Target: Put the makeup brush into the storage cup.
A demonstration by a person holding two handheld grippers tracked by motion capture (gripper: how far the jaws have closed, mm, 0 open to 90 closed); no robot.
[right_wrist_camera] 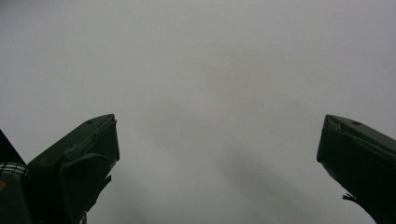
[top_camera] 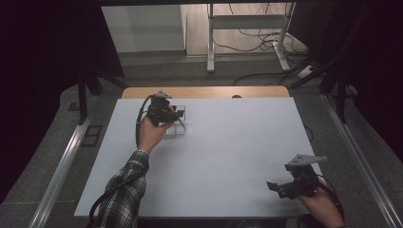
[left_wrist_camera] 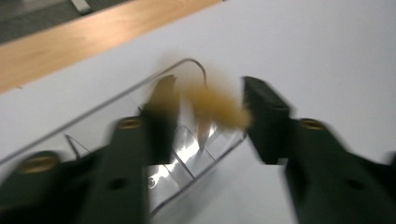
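Observation:
A clear plastic tray [top_camera: 174,129] with ribbed compartments [left_wrist_camera: 187,156] lies on the white table [top_camera: 228,152] at the far left. My left gripper [top_camera: 179,115] hangs just over it, jaws apart. In the left gripper view a small tan object [left_wrist_camera: 217,109], blurred, sits between the jaws of that gripper [left_wrist_camera: 210,93], above the tray and close to the right jaw; whether it touches a pad is unclear. My right gripper [top_camera: 272,186] rests near the table's front right corner. Its jaws [right_wrist_camera: 219,126] stand wide open over bare white surface with nothing between them.
A wooden strip [top_camera: 204,91] runs along the table's far edge. Beyond it stand white desk legs [top_camera: 210,42] and loose cables [top_camera: 266,40] on the floor. Metal rails [top_camera: 62,166] flank the table on both sides.

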